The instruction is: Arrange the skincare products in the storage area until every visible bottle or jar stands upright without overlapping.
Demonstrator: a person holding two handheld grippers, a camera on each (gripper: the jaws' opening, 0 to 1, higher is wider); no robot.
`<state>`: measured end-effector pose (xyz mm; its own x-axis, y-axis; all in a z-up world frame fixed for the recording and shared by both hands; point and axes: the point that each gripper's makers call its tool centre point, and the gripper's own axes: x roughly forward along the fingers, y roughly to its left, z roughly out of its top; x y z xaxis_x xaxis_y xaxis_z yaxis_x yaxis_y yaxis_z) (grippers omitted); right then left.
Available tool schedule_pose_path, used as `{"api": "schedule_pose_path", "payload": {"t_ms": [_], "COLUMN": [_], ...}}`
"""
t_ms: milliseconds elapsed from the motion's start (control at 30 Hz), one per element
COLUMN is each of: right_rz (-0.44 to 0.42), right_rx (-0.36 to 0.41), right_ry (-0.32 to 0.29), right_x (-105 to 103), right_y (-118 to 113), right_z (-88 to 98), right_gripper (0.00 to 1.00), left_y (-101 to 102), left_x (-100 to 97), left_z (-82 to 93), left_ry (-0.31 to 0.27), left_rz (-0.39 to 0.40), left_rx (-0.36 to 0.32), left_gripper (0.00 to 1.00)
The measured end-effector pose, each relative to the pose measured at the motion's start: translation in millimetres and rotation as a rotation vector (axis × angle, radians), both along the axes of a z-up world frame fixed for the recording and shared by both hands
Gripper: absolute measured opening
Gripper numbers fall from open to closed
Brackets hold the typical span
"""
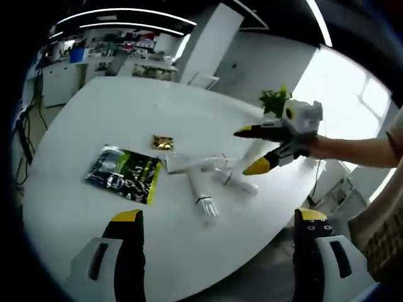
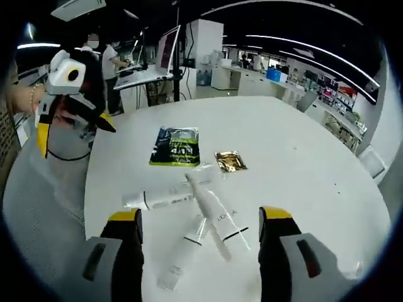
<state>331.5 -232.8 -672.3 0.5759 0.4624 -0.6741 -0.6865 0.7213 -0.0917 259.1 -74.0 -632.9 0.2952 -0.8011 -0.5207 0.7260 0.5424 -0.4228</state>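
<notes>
White and round, the table (image 2: 302,145) sits in an open-plan office and carries three white skincare tubes (image 2: 203,217) lying flat and crossed over one another, just beside a dark green sachet (image 2: 175,146) and a small gold sachet (image 2: 230,161). None of the tubes stands upright, so the arranging looks barely begun. The right gripper (image 2: 199,229) hovers near the tubes with jaws wide apart and empty (probably lining up a first pick), while the left gripper (image 1: 217,229) hangs farther from the tubes, equally spread and holding nothing.

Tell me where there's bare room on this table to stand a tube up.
The round white table is bare beyond the small gold sachet and dark green-and-black packet. It is crowded where the three white plastic tubes lie crossed over each other.
</notes>
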Motion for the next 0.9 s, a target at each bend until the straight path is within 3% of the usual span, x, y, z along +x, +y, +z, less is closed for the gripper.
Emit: {"api": "schedule_pose_path", "payload": {"t_ms": [267, 400, 467, 633, 900], "right_rz": [0.075, 0.1, 0.104, 0.136, 0.196], "right_rx": [-0.079, -0.132, -0.138, -0.194, -0.223], "right_ry": [0.073, 0.157, 0.166, 0.229, 0.241], "right_x": [30.9, 40.5, 45.8, 46.1, 50.2], "right_y": [6.3, 1.3, 1.7, 1.3, 12.2], "right_z": [-25.0, -47.2, -52.0, -65.9, -68.7], "right_gripper": [0.65, 0.58, 0.56, 0.52, 0.36], "left_y": [2.3, 4.8, 5.8, 8.6, 4.2], "left_x": [4.3, 5.4, 5.6, 6.2, 7.8], "left_z": [-7.4, -12.3, -13.6, -19.7, -22.2], "left_ry": [0.01, 0.024, 0.029, 0.047, 0.06], "left_rz": [0.004, 0.014, 0.019, 0.028, 0.029], "left_rx": [0.013, 0.015, 0.015, 0.016, 0.007], "left_gripper": [0.97, 0.97, 0.97, 0.97, 0.97]}}
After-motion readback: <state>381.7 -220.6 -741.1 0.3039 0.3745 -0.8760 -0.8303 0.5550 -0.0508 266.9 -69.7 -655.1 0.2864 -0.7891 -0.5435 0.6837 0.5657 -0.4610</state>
